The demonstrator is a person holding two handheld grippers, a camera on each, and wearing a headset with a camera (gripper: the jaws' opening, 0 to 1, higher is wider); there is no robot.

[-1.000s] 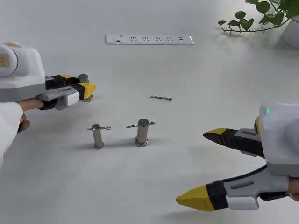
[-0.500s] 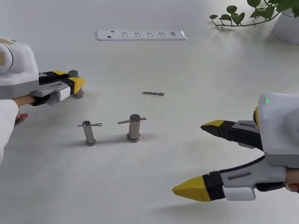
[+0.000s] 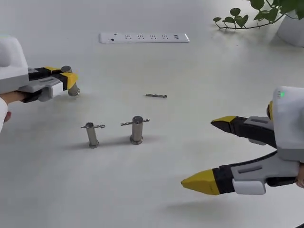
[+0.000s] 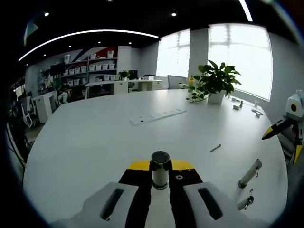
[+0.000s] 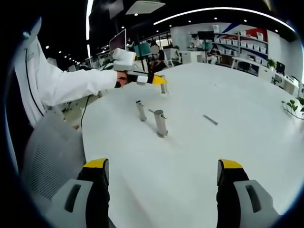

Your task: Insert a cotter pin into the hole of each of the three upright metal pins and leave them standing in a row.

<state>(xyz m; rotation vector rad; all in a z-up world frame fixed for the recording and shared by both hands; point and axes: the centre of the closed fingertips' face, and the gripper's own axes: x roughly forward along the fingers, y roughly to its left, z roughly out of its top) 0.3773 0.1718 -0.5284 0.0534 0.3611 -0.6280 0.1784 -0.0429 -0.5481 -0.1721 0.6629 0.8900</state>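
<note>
Two upright metal pins (image 3: 91, 135) (image 3: 137, 129) stand side by side on the white table, each with a cotter pin through its top. A third metal pin (image 3: 72, 84) (image 4: 160, 170) stands at the far left, and my left gripper (image 3: 66, 81) (image 4: 160, 176) is shut on it. It has no cotter pin in it that I can see. One loose cotter pin (image 3: 156, 96) (image 5: 210, 119) lies flat behind the pair. My right gripper (image 3: 211, 154) (image 5: 161, 172) hovers open at the lower right with nothing between its jaws.
A white power strip (image 3: 144, 37) lies at the back of the table. A potted plant (image 3: 266, 12) stands at the back right corner. In the right gripper view an office chair (image 5: 45, 161) sits by the near table edge.
My left gripper, holding the third pin, has drifted left and slightly away from the two standing pins. The right gripper has stayed open in much the same place.
</note>
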